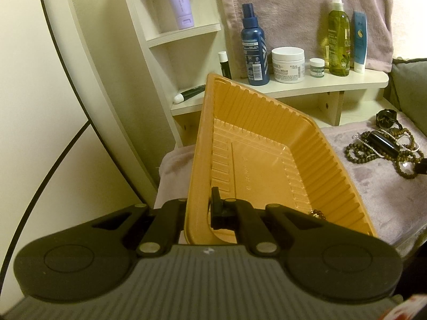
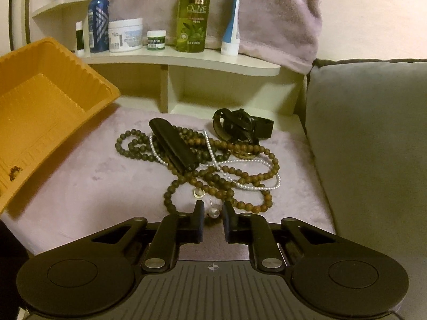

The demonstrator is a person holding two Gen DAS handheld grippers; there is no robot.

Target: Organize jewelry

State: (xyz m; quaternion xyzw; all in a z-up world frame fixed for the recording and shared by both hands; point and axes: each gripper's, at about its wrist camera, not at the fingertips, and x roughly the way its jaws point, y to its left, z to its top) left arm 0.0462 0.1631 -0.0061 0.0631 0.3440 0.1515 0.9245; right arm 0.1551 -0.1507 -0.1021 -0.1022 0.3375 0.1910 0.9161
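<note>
- Firstly, the left gripper (image 1: 198, 208) pinched the near rim of the orange tray (image 1: 267, 138), jaws pressed onto its wall, holding it tilted.
- A small beaded piece (image 1: 317, 214) lay inside, just right of those jaws.
- The right gripper (image 2: 212, 213) stood narrowly parted around a pearl earring (image 2: 214, 212), possibly touching it.
- The tangled bead necklaces (image 2: 213, 170) lay just ahead.

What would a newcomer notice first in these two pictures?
First the orange tray, tilted up at the left and clamped by its rim in the left tongs. Then the tangle of brown beads, pearls and a black watch on the pink cloth, where the right tongs flank a small pearl earring.
</note>
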